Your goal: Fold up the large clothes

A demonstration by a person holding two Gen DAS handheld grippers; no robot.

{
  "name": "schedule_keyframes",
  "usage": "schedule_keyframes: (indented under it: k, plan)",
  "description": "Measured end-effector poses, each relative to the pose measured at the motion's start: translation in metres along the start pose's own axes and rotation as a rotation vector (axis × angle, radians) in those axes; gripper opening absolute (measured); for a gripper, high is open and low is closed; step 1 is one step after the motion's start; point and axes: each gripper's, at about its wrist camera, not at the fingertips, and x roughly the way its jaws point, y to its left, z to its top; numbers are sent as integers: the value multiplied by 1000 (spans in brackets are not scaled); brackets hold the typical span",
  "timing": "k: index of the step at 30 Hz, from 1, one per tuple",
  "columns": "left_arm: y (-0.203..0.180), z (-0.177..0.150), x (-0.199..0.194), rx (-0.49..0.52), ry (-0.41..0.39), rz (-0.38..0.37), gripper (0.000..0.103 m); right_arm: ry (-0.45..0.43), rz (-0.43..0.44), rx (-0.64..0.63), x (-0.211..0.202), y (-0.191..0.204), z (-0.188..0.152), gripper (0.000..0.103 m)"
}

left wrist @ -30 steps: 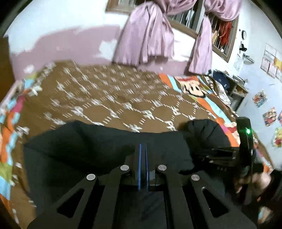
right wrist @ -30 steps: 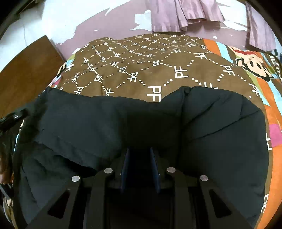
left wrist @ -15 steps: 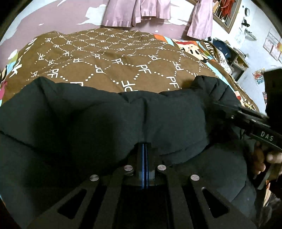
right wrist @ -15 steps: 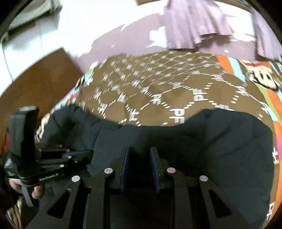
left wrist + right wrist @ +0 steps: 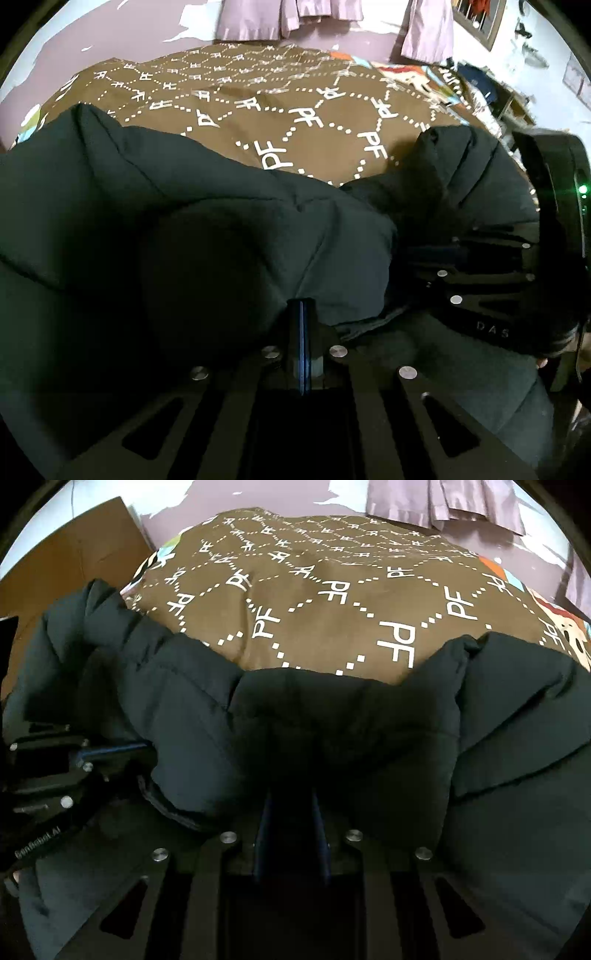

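Both grippers had been lowered with the black puffer jacket point(image 5: 229, 236), its folded edge running nine to three o'clock on the bed point(image 5: 280, 110). Left gripper point(image 5: 303, 314) jaws were clamped fully on fabric; right gripper point(image 5: 291, 801) jaws were closing narrowly on the jacket.

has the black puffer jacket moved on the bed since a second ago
Yes. In the left wrist view the black puffer jacket now covers more of the brown PF-print bedspread, its folded edge carried farther up the bed toward the curtains.

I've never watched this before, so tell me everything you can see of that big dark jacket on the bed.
The jacket is a dark, puffy quilted garment, bunched in thick folds across the near part of the brown patterned bedspread. The left gripper is shut at its folded edge; the right gripper is closing with fabric between its fingers.
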Motion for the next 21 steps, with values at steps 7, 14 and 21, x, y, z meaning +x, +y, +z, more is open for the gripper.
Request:
schedule_keyframes:
  k: [7, 14, 21]
  plan:
    - [5, -13, -11, -43, -57, -32, 1, -55, 92, 79, -22, -15, -22, 19]
    - [-1, -9, -5, -34, -17, 18, 1, -13, 55, 55, -9, -11, -16, 19]
    - [-4, -13, -22, -93, -37, 44, 1, -109, 127, 119, -35, -23, -25, 21]
